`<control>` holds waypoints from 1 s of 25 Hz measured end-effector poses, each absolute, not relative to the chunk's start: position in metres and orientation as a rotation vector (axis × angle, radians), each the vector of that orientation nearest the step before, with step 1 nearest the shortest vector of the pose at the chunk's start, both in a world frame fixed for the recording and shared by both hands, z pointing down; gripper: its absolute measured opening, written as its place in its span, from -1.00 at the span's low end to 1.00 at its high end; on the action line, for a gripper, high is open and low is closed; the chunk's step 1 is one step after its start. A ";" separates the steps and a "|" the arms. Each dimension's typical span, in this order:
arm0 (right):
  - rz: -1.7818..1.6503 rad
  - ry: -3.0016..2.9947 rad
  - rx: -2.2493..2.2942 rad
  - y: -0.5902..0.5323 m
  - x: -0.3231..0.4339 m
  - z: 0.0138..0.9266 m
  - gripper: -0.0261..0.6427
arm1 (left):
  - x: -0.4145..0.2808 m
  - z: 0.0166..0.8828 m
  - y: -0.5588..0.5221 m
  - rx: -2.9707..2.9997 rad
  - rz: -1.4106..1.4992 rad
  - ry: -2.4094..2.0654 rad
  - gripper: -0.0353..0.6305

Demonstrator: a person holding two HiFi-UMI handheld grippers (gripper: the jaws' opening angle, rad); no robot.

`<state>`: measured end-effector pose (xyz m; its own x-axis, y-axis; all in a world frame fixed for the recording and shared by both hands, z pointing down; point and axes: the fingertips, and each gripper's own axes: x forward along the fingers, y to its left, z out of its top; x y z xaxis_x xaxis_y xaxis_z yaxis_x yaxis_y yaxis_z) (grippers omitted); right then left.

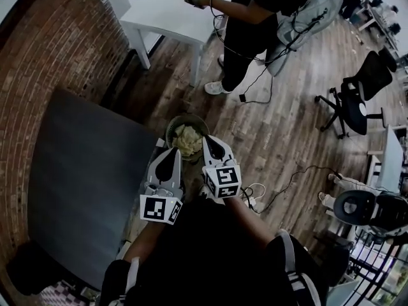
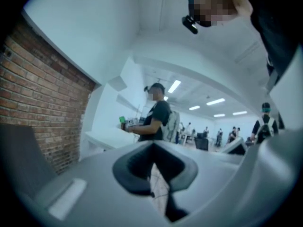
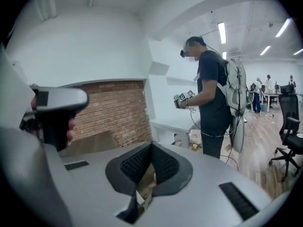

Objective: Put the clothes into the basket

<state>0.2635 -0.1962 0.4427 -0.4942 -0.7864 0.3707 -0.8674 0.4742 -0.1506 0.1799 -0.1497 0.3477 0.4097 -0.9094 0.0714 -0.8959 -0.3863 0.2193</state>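
The left claw [image 1: 171, 153] is held closed: its two dark pads are seen meeting at their tips in the left gripper view, and nothing is gripped between them. The right claw [image 1: 208, 139] is likewise shut tight and empty, its ribbed pads pressed together along their front edge in the right gripper view. Both claws are held side by side in the air above the basket [image 1: 171, 129], which is stood on the wooden floor [image 1: 287, 139]. The left claw's tip is seen over the basket's near-left rim and the right claw's tip over its near-right rim. The clothes [image 1: 187, 140], a pale crumpled heap, are lodged inside the basket. Just to the left of the basket a dark grey worktop [image 1: 83, 183] is set, and beyond that a brick wall [image 1: 51, 50] is seen. On the far side of the basket a white table [image 1: 159, 18] is placed, and a second person [image 1: 261, 11] in dark clothing is stood beside it. Well to the right of the basket a black office chair [image 1: 357, 91] is parked, and a cable [image 1: 287, 180] is trailed across the floor near the basket's right side.
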 end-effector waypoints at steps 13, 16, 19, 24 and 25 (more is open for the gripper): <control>0.346 -2.633 1.442 -0.161 0.272 0.357 -0.91 | 0.170 0.327 -0.138 2.465 -0.102 -1.637 -0.88; 0.331 -2.637 1.448 -0.167 0.272 0.352 -0.91 | 0.170 0.322 -0.144 2.471 -0.114 -1.641 -0.88; 0.314 -2.639 1.448 -0.170 0.272 0.347 -0.91 | 0.171 0.320 -0.149 2.475 -0.115 -1.636 -0.88; 0.294 -2.642 1.444 -0.177 0.273 0.342 -0.91 | 0.171 0.314 -0.158 2.487 -0.120 -1.643 -0.88; 0.291 -2.642 1.444 -0.178 0.272 0.341 -0.91 | 0.171 0.314 -0.160 2.489 -0.121 -1.642 -0.88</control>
<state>0.2719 -0.1776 0.3413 -0.5391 -0.8198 0.1933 -0.8422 0.5275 -0.1119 0.1706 -0.1595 0.3142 0.3949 -0.9185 0.0187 -0.9058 -0.3859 0.1749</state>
